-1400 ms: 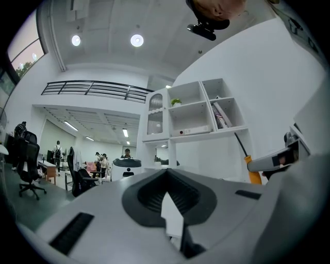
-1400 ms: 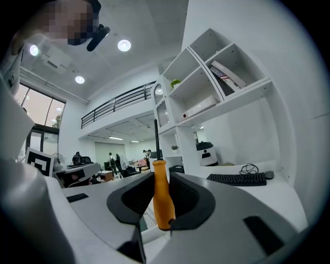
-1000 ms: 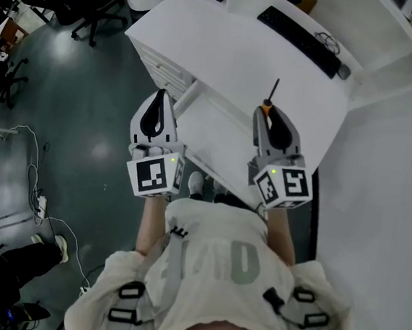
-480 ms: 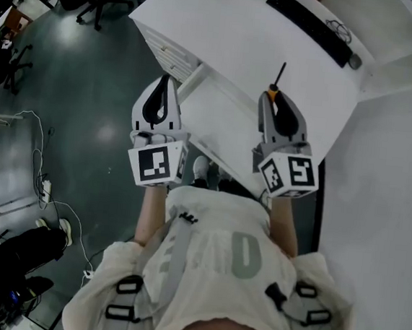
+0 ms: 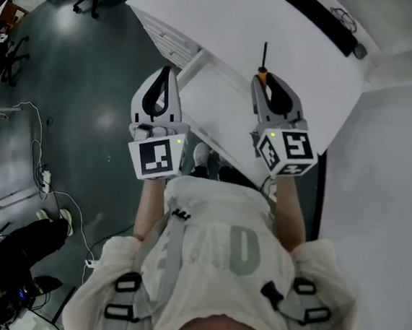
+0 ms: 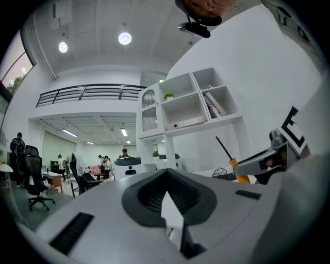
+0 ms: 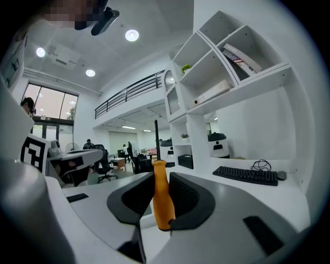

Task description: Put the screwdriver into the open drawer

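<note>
An orange-handled screwdriver with a thin black shaft stands upright between the jaws of my right gripper, which is shut on the handle. The shaft points away from me over the white desk. In the head view the right gripper hangs over the right end of the open white drawer. My left gripper hovers at the drawer's left end, its jaws shut on nothing. From the left gripper view the screwdriver shows at the right.
A black keyboard lies at the far edge of the desk, with a mouse beside it. White wall shelves rise behind the desk. A white drawer unit sits below the desk's left end. Office chairs and floor cables lie to the left.
The right gripper, still holding the screwdriver, has sunk a little and drifted left toward the drawer. The left gripper has hardly moved.
</note>
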{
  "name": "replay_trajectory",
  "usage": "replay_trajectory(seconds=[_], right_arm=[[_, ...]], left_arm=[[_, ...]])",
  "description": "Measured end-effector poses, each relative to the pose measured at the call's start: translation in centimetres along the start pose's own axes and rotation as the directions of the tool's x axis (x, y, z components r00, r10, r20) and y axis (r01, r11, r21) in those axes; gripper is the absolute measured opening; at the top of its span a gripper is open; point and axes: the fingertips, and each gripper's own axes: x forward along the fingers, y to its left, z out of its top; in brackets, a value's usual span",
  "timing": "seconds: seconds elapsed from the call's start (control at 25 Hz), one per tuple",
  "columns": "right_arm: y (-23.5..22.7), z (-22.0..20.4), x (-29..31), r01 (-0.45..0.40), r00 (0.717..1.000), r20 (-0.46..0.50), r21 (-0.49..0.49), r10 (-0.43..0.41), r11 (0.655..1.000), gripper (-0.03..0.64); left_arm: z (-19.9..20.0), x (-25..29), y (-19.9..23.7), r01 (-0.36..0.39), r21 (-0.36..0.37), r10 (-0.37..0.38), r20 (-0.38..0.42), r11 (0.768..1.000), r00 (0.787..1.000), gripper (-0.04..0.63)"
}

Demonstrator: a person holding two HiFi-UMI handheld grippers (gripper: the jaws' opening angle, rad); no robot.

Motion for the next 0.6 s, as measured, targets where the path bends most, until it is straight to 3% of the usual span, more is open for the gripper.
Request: replay_trajectory(seconds=[0.32, 0.6], right_arm=[[0.7, -5.2, 3.2, -0.062, 0.986, -0.163, -0.11, 0.043, 0.992, 0.087], [0.3, -11.6, 5.4, -0.129, 0.936, -0.345, -0.169, 0.064, 0.977, 0.087]], left_arm=[[-1.3, 0.1, 0.7, -0.022, -0.012, 0.021, -0.031, 1.0, 0.999, 0.005], [-2.4, 0.3, 0.9, -0.034, 0.011, 0.035, -0.059, 0.999, 0.998, 0.005]])
